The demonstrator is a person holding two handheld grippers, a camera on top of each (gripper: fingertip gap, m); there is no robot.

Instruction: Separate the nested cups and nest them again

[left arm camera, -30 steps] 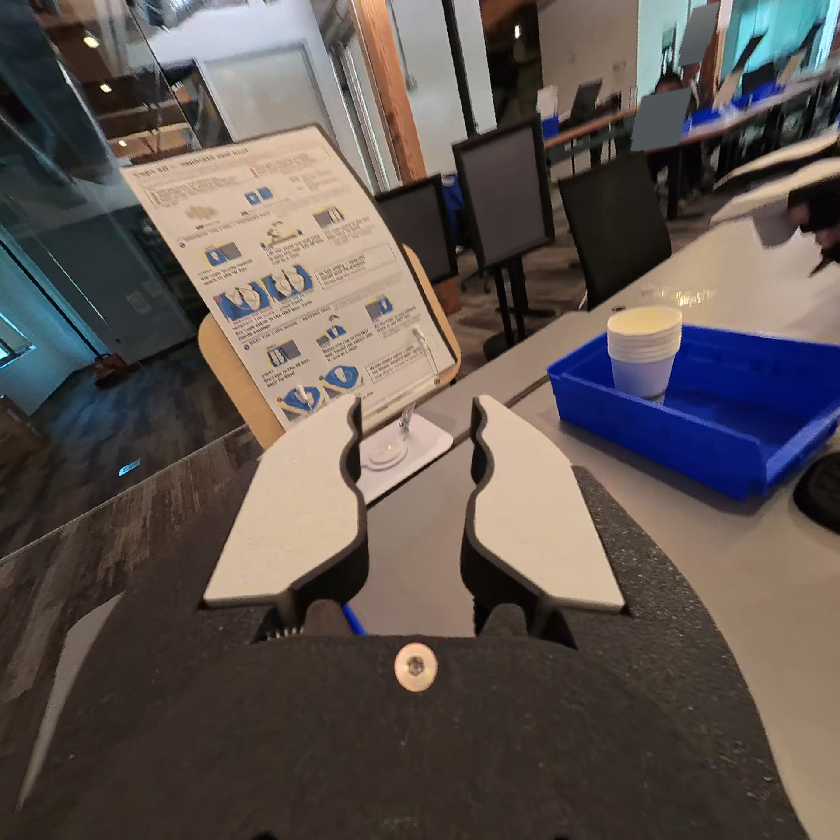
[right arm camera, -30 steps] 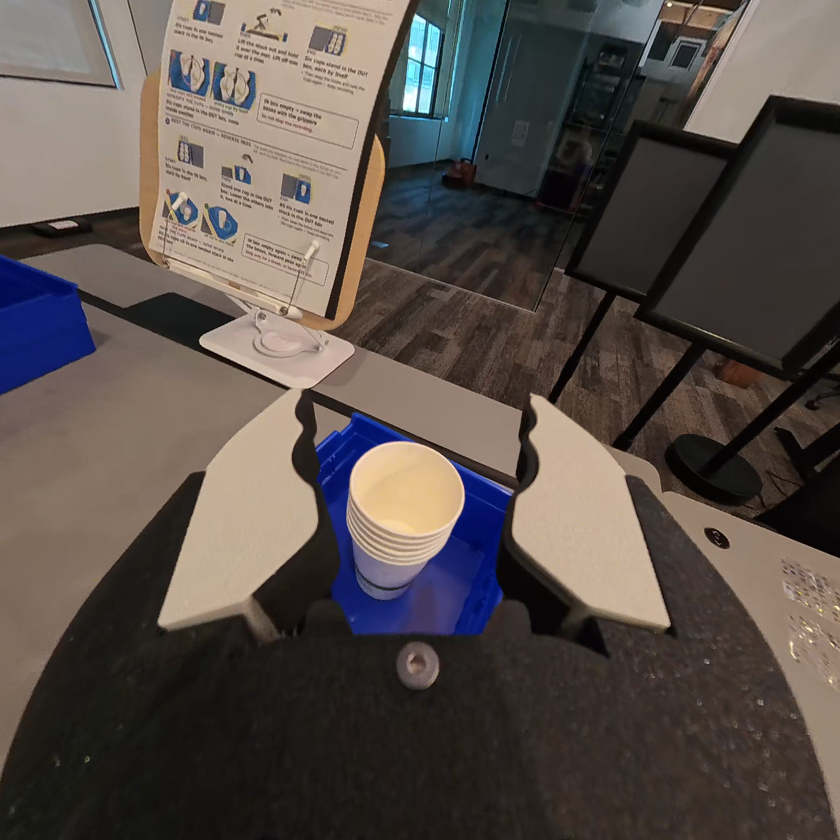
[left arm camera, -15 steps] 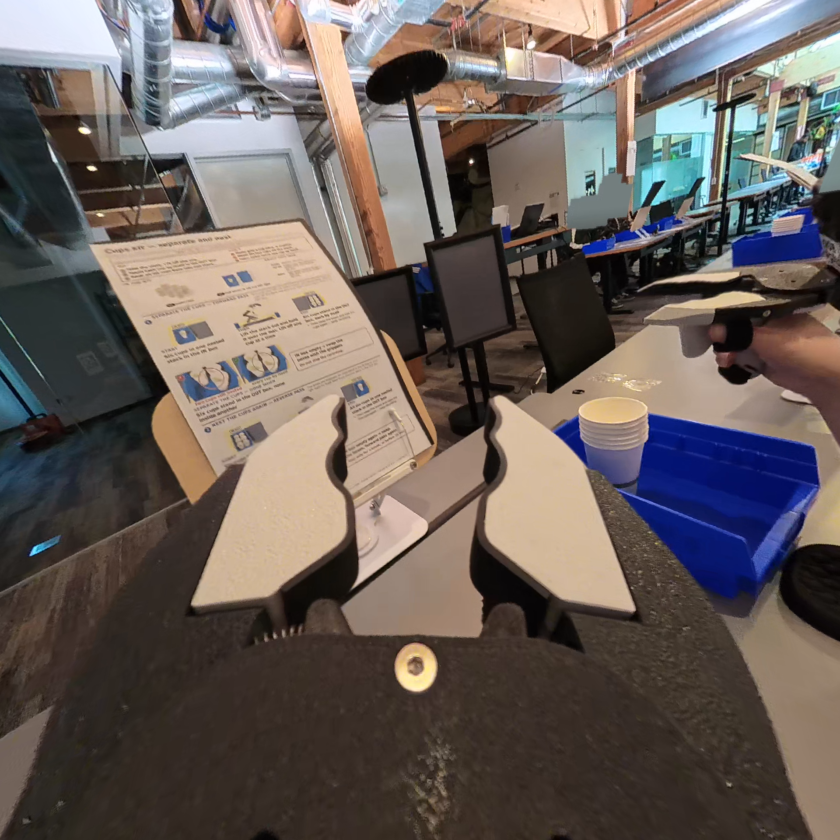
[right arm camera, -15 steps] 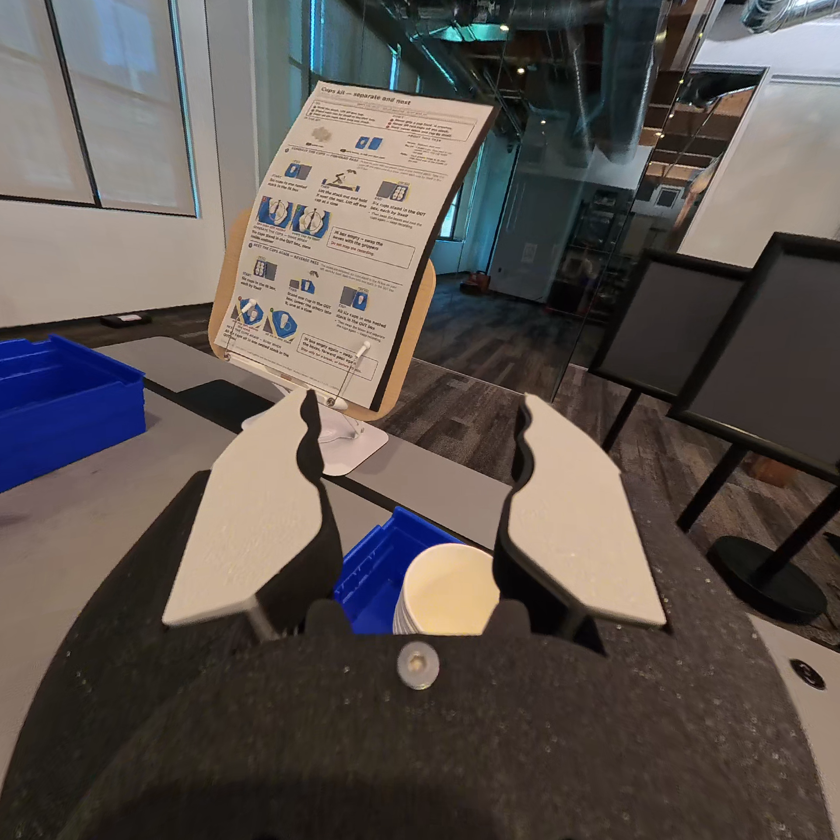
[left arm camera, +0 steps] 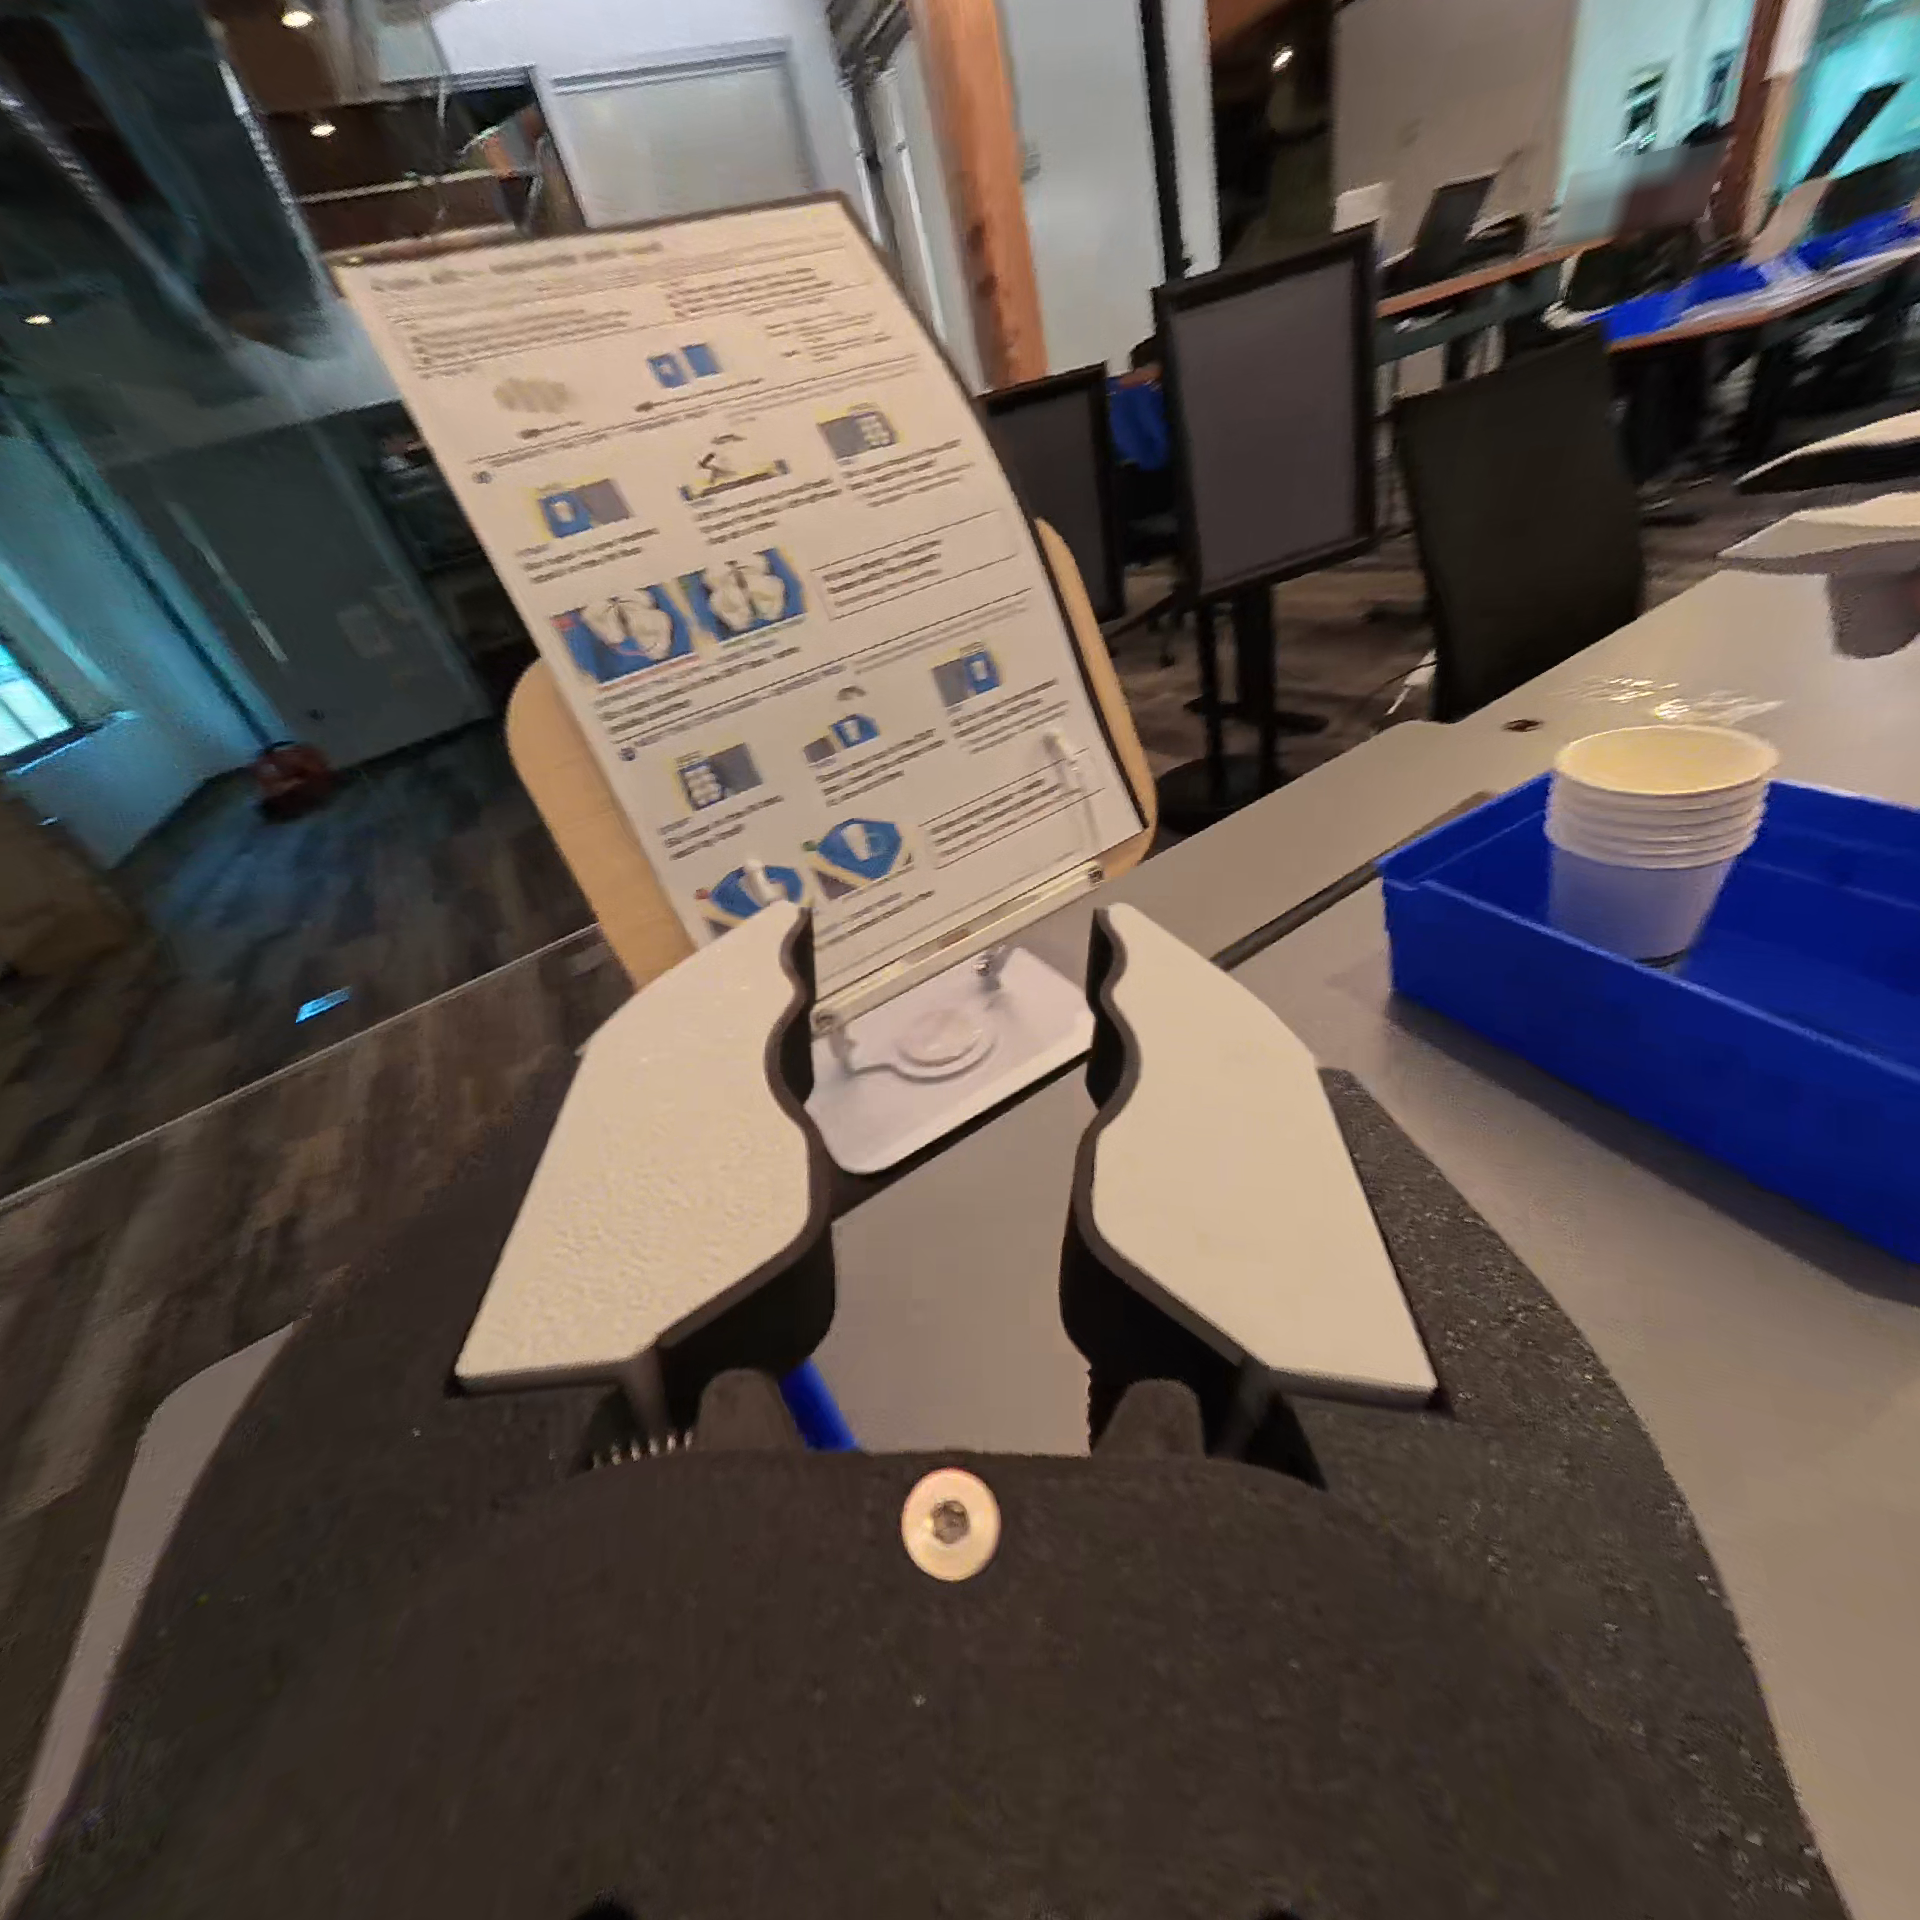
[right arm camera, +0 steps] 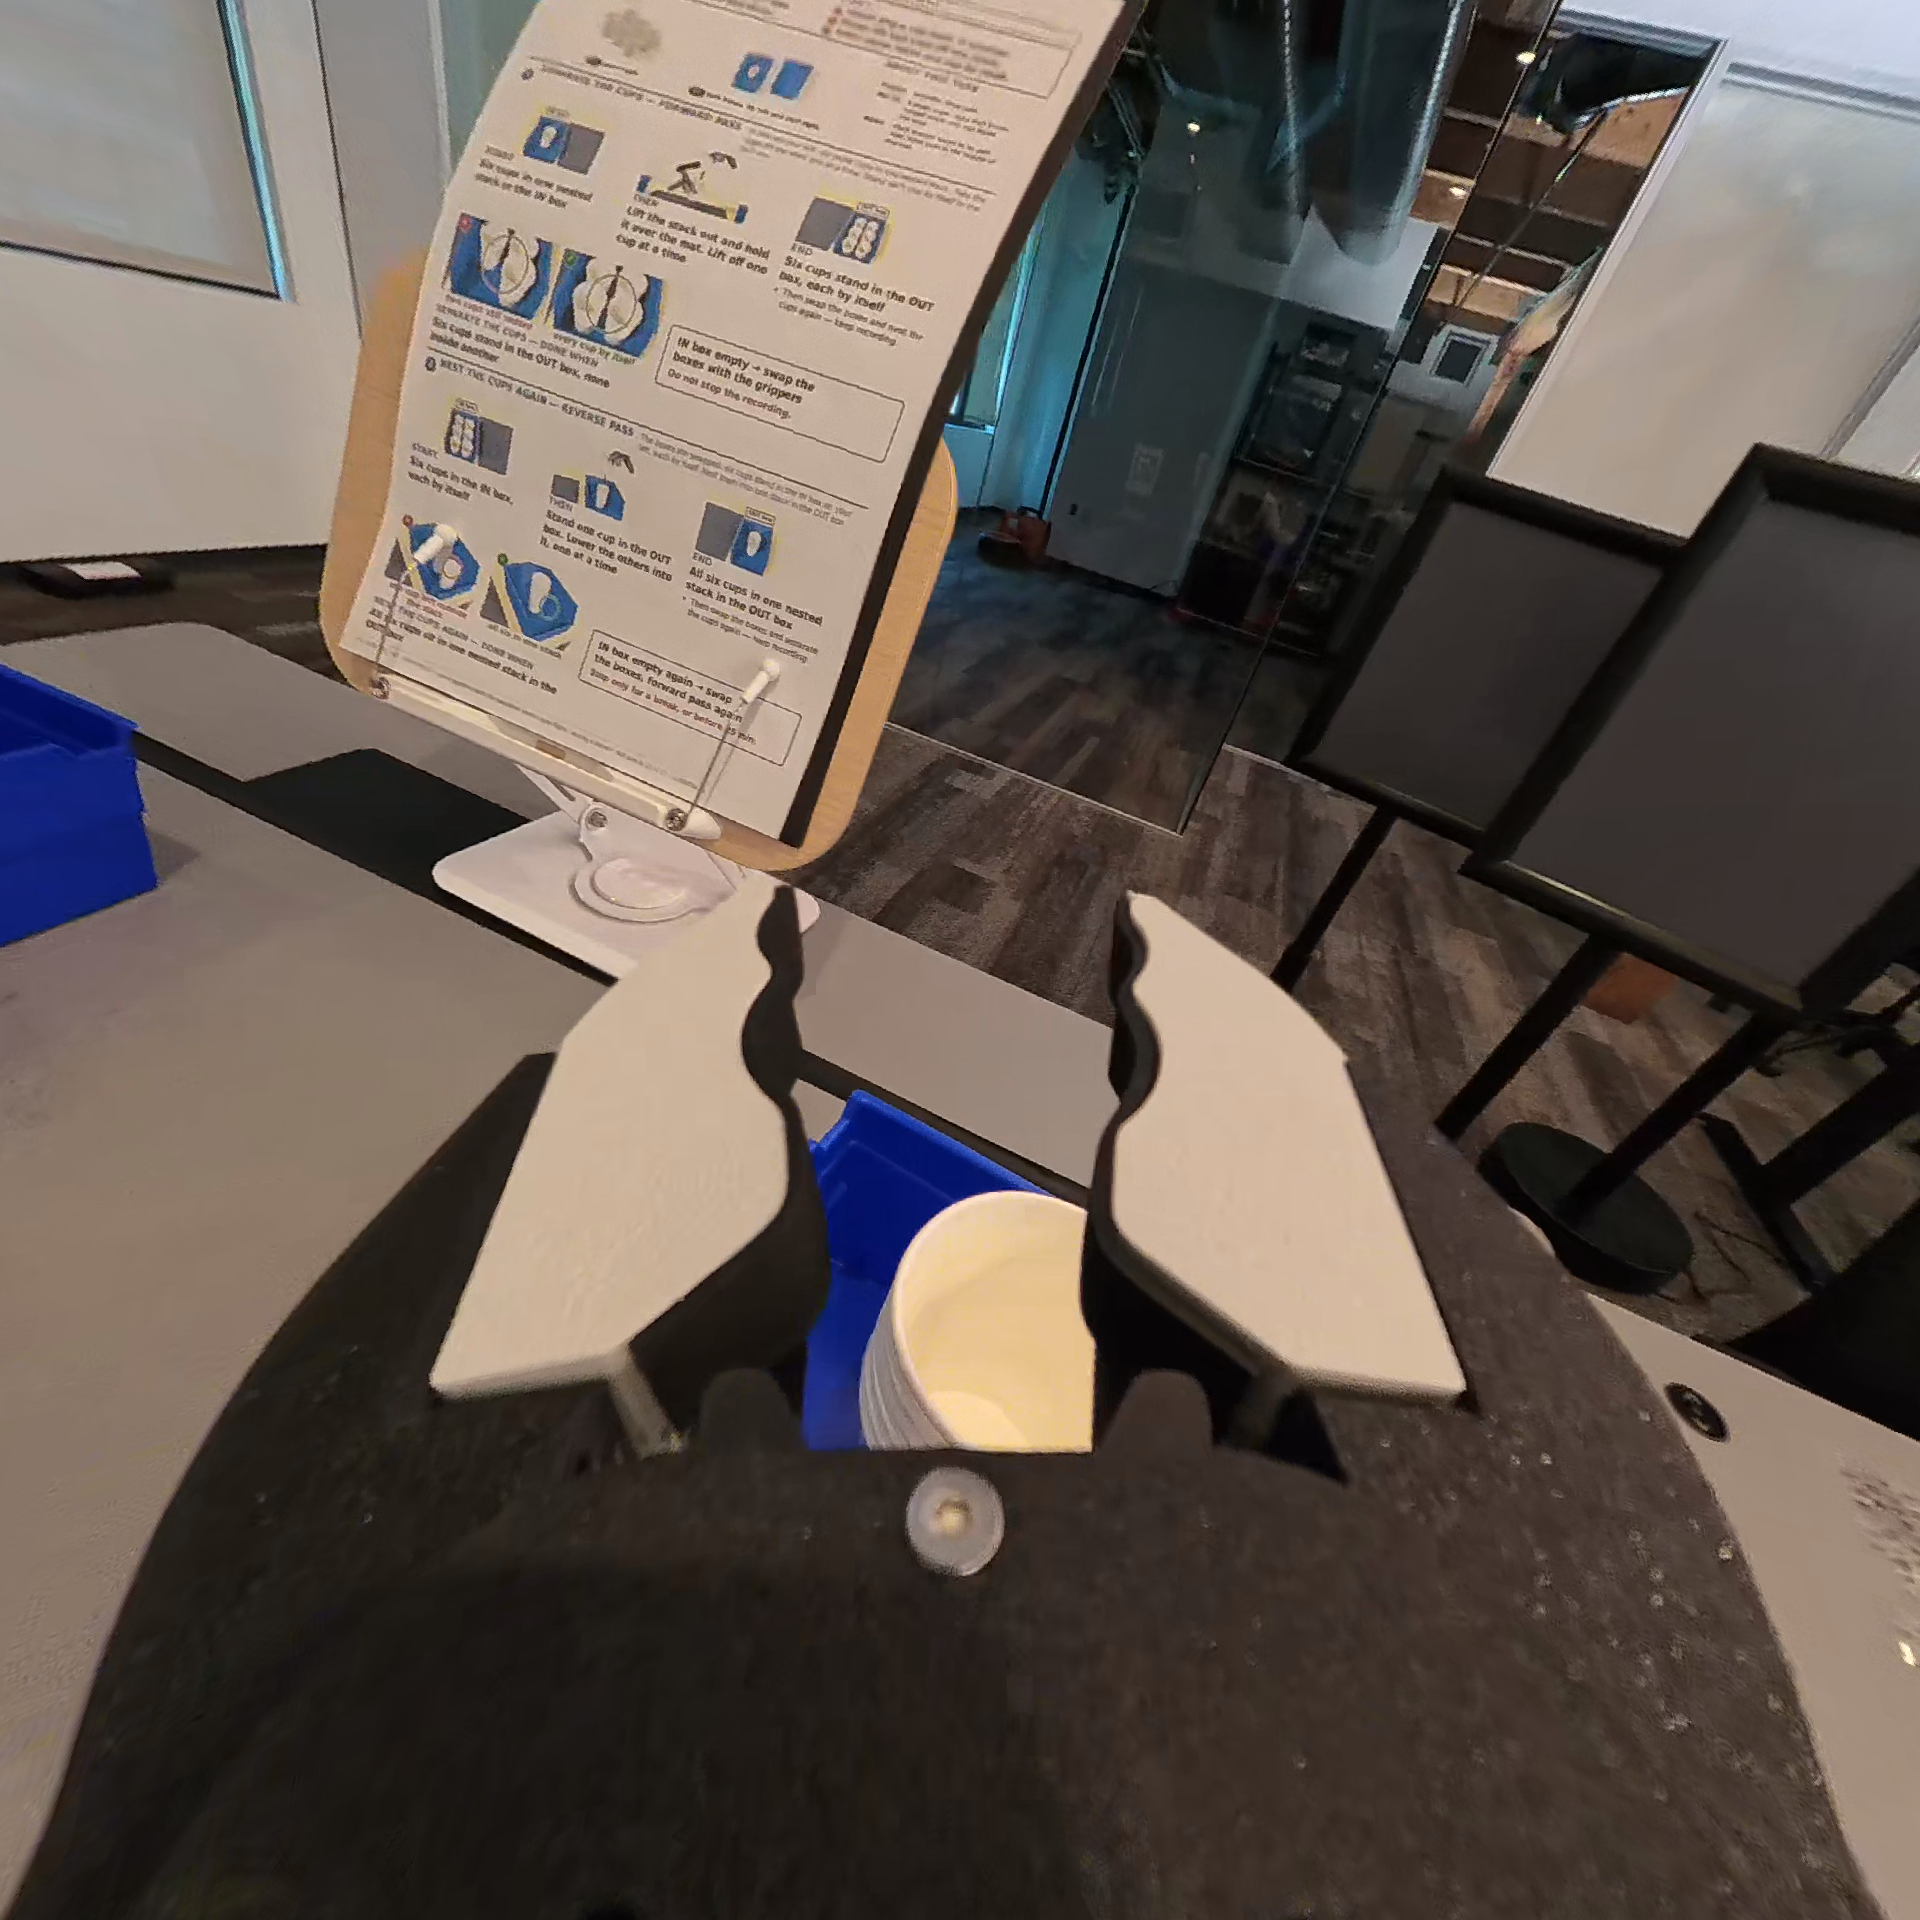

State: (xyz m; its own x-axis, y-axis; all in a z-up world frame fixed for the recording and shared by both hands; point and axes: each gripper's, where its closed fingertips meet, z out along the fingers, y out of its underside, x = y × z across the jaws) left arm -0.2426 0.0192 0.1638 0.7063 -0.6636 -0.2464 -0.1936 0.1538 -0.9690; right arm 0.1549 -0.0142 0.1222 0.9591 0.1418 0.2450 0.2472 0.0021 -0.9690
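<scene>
The stack of nested white paper cups (left arm camera: 1654,831) stands upright in the near corner of a blue rectangular plastic bin (left arm camera: 1662,1049), which rests on the grey tabletop (left arm camera: 1558,1382). In the right wrist view the same stack (right arm camera: 982,1330) appears low between the fingers, its open mouth facing up and the rims of the nested cups visible as stacked rings.

The right gripper (right arm camera: 951,914) is spread to a moderate gap and holds nothing. Its two grey fingers (right arm camera: 644,1143) stand above the stack, one to each side; contact with the cups cannot be confirmed. The gripper points forward and slightly downward over the bin corner (right arm camera: 883,1153).

The left gripper (left arm camera: 948,920) is also parted to a moderate gap and holds nothing. It hovers over the tabletop, well apart from the stack, which lies to its right. It points toward the white base of a printed instruction sheet on a wooden-backed stand (left arm camera: 748,582).

A second blue plastic bin (right arm camera: 62,800) sits at the left edge of the right wrist view. Black-framed panels on floor stands (right arm camera: 1704,727) stand beyond the tabletop edge.
</scene>
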